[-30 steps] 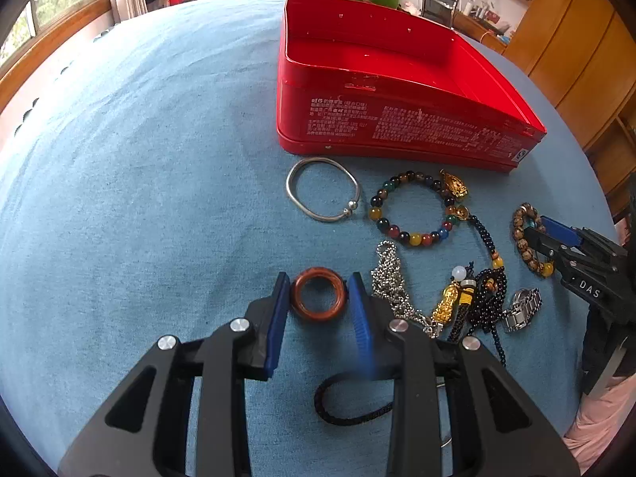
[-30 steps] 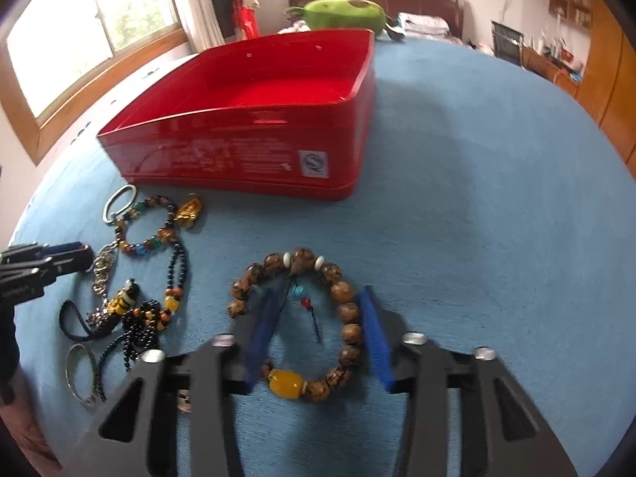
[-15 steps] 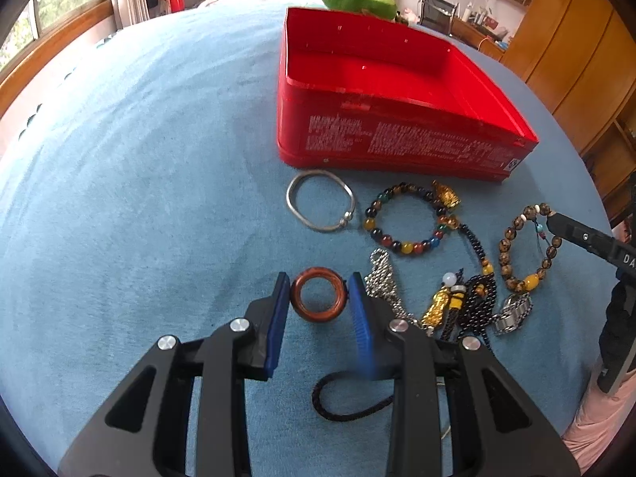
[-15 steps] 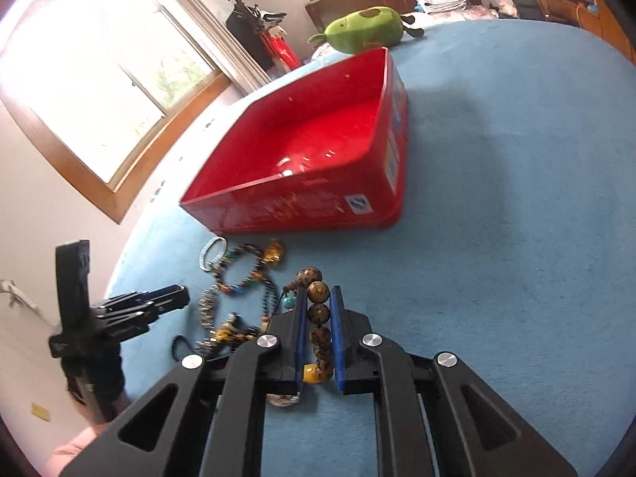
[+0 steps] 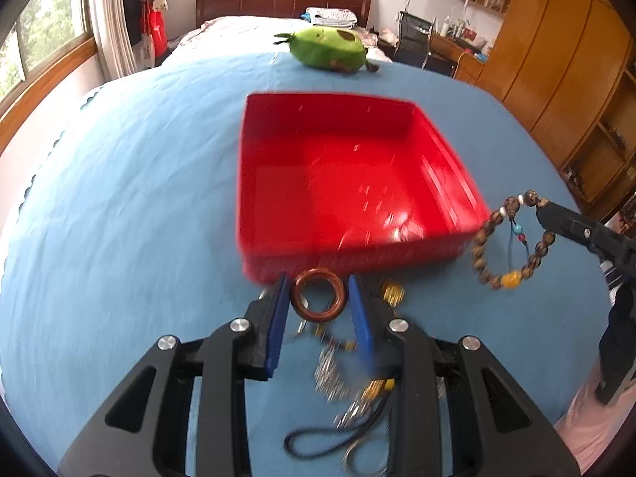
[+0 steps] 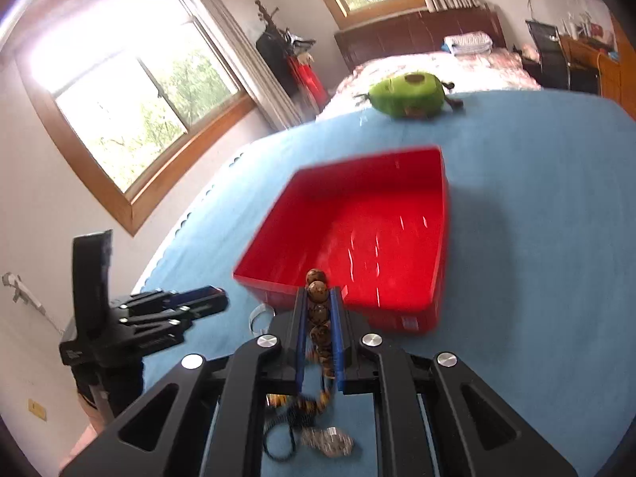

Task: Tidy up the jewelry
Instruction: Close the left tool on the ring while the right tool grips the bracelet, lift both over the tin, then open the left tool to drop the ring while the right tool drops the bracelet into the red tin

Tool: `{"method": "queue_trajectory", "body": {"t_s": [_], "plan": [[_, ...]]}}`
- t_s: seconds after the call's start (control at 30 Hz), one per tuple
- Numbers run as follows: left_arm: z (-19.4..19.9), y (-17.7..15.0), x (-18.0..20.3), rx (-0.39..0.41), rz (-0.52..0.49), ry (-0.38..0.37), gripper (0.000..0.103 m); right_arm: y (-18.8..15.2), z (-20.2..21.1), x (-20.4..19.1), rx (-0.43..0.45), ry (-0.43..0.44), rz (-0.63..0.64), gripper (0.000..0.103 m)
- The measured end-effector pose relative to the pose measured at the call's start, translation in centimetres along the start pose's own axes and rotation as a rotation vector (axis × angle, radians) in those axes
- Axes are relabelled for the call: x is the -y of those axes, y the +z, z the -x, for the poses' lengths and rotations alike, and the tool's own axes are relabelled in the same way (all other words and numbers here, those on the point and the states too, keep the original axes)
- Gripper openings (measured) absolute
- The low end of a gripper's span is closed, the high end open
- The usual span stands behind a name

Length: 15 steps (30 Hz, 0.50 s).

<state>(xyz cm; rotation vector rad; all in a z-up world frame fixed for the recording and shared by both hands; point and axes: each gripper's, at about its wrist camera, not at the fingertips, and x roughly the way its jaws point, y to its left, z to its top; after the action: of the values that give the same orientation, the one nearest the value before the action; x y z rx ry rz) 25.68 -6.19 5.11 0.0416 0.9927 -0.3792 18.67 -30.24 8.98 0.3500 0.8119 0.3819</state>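
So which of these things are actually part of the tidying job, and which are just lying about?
Part of the job:
red box
brown ring in the left gripper
wooden bead bracelet in the right gripper
loose jewelry pile

Just lying about:
green plush toy
blue bedcover

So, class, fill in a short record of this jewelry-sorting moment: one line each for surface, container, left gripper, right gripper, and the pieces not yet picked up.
surface: blue cloth
container: red tin, open, no jewelry visible inside
left gripper: shut on brown ring
right gripper: shut on wooden bead bracelet, which hangs off the cloth
not yet picked up: blurred pile of chains and beads on the cloth before the tin
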Motion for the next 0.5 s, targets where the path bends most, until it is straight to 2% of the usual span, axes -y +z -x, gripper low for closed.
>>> {"method": "queue_trajectory", "body": {"t_s": [0.2,0.4,0.5], "plan": [[-3.8,3.2,-0.3,-0.02,0.027,-0.022,0.029,2.7,-3.8,0.2,0.037,-0.042,-0.006,0.011],[-7.1,4.7,-0.9,-0.044,0.039,-0.025,0.029,2.4,-8.0,2.5,-0.018,-0.123,-0.023,0.011],[-7.9,4.9,-1.4,-0.048,0.052,-0.011,0.035,2.1,-9.1,2.8,-0.046,-0.118,-0.029,0.012]]}}
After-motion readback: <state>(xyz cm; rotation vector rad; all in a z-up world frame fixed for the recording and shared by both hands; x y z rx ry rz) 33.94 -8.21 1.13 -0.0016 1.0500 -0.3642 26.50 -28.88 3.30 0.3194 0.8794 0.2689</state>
